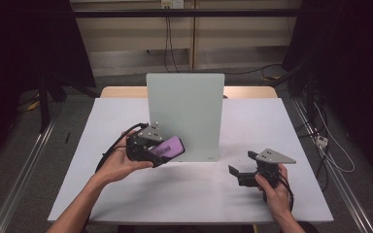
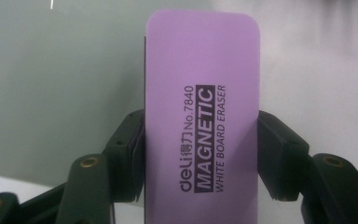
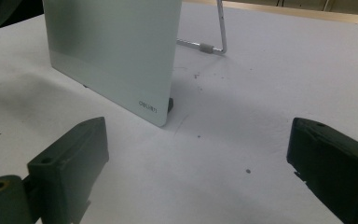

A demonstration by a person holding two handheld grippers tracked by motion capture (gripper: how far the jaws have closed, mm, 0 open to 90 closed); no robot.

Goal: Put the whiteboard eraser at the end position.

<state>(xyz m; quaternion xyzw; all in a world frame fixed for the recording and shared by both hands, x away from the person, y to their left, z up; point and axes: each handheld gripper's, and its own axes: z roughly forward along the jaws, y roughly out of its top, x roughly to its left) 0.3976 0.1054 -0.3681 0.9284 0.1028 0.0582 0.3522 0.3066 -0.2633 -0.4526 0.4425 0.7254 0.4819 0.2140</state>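
Purple plastic, smooth and matte, sits between the jaws of my left gripper [image 1: 161, 149]: a flat whiteboard eraser [image 2: 203, 116] with rounded corners, its face printed in black with "MAGNETIC WHITE BOARD ERASER" and "No.7840". In the left gripper view both black jaws press on its long edges from either side, so the gripper is pinching it firmly, and a thin dark layer shows along its left edge. From the high view the eraser [image 1: 169, 147] is held just in front of the lower left part of the board [image 1: 184, 114], above the table; I cannot tell whether it touches the board's face.

The board is a pale grey-green rectangular panel with rounded corners and a glossy, glass-like surface, standing nearly upright near the middle of the table [image 1: 126, 194]. In the right gripper view its lower corner carries a small printed logo, a small dark foot sits under that corner, and a thin bent metal rod [image 3: 214, 42] props it from behind.

My right gripper [image 1: 239, 174] is held low over the table to the right of the board, well apart from it. Its two blocky black jaws are spread wide with nothing between them, only the white tabletop, which is smooth with a few small dark specks. A grey three-cornered plate tops each gripper.
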